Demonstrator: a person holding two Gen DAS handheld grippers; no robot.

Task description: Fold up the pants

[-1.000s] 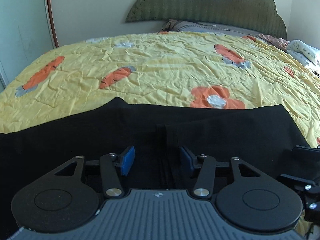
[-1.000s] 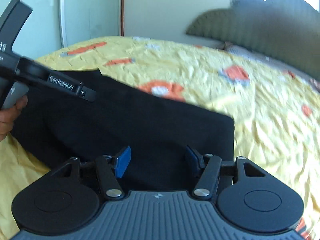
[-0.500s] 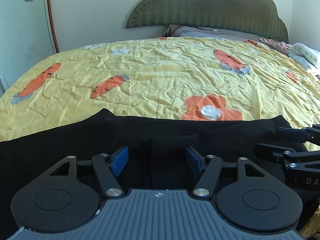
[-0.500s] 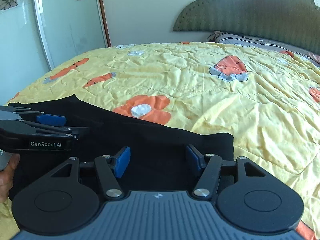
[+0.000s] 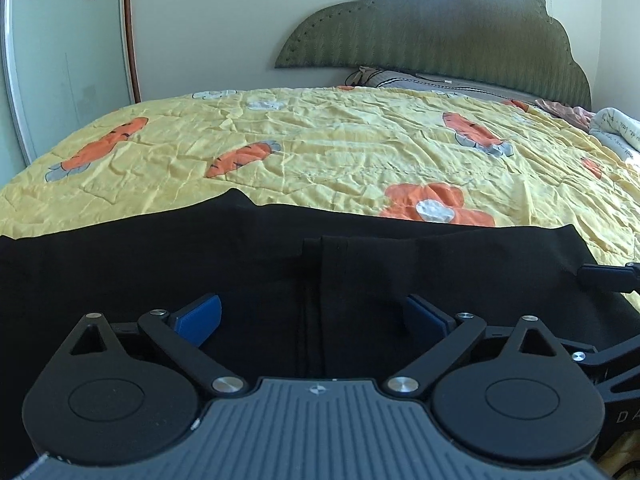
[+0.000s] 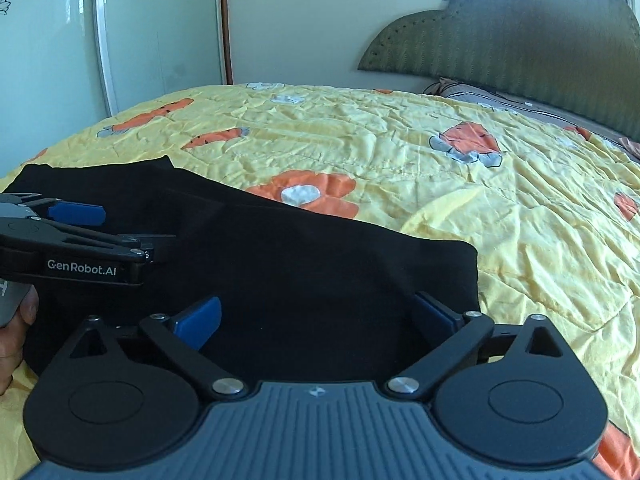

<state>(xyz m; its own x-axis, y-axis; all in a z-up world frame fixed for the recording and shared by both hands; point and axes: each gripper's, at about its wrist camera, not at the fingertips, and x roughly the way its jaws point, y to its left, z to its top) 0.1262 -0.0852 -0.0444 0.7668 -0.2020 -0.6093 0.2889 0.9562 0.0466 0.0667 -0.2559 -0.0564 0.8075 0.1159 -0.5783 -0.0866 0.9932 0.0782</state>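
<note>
Pants: we find the black pants (image 5: 248,280) spread flat on the bed, directly under and ahead of both tongs; a seam line runs away from the left tongs, between their pads.
Left tongs: the left tongs (image 5: 313,316) stand wide, blue pads well apart, low over the cloth and holding nothing; we judge they sit astride the seam so as to take a middle grip for a fold.
Right tongs: the right tongs (image 6: 316,314) also stand wide and hold nothing; they hang over the end of the pants nearest the cloth's right edge, just inside its corner, which we read as lining up for a corner pinch.
Mutual position: in the right view the left tongs appear to the left, side-on, with a hand partly seen behind them; in the left view a dark part of the right tool shows at the far right. The two are near but apart.
Edges: the far edge of the pants runs across ahead of both tongs; the right edge drops just beyond the right pad of the right tongs. Whether the near edge hangs off the bed we cannot tell.
Bed cover: the yellow cover (image 5: 360,152) with carrot and flower print lies rumpled beyond the far edge.
Open room: ahead of the tongs the cover is bare as far as the headboard (image 5: 440,32), enough, we judge, for carrying a fold forward.
Far clutter: a pillow and bundled cloth lie by the headboard, well apart from the work.
</note>
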